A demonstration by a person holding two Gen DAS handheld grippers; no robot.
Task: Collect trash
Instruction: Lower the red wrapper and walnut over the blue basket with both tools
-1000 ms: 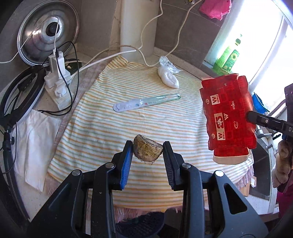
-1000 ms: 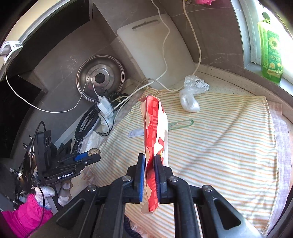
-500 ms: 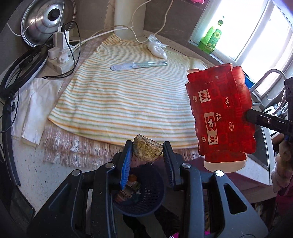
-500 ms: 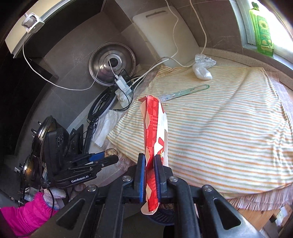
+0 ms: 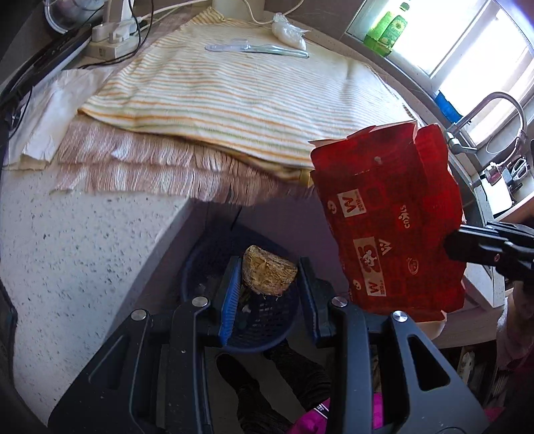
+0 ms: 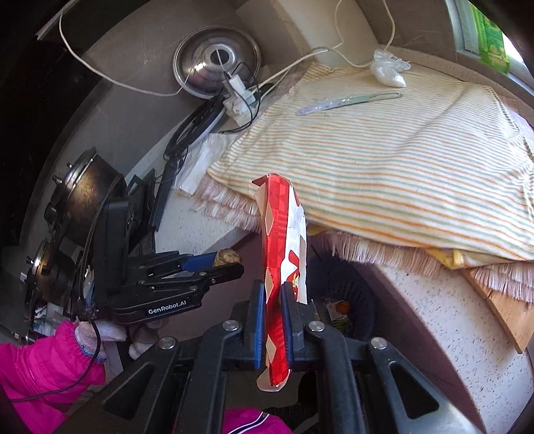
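My left gripper (image 5: 268, 278) is shut on a brown dry chunk of bread (image 5: 268, 273) and holds it over a dark blue mesh trash basket (image 5: 260, 325) below the counter edge. My right gripper (image 6: 273, 300) is shut on a flattened red cardboard box (image 6: 282, 240), held upright beside the basket (image 6: 347, 293). The box also shows at the right of the left wrist view (image 5: 390, 217). The left gripper with the bread (image 6: 228, 257) shows in the right wrist view. On the striped towel (image 5: 233, 86) lie a clear plastic wrapper strip (image 5: 257, 49) and a white plastic bag (image 5: 288, 31).
The speckled counter (image 5: 76, 240) curves around the basket. A power strip with cables (image 5: 113, 40), white paper (image 5: 56, 110) and a steel lid (image 6: 217, 66) are at the back left. A sink tap (image 5: 494, 110) and green bottles (image 5: 387, 30) stand right.
Both grippers have moved back off the counter and down, with the bread and the red box still held. The trash basket has come into view under the left gripper.
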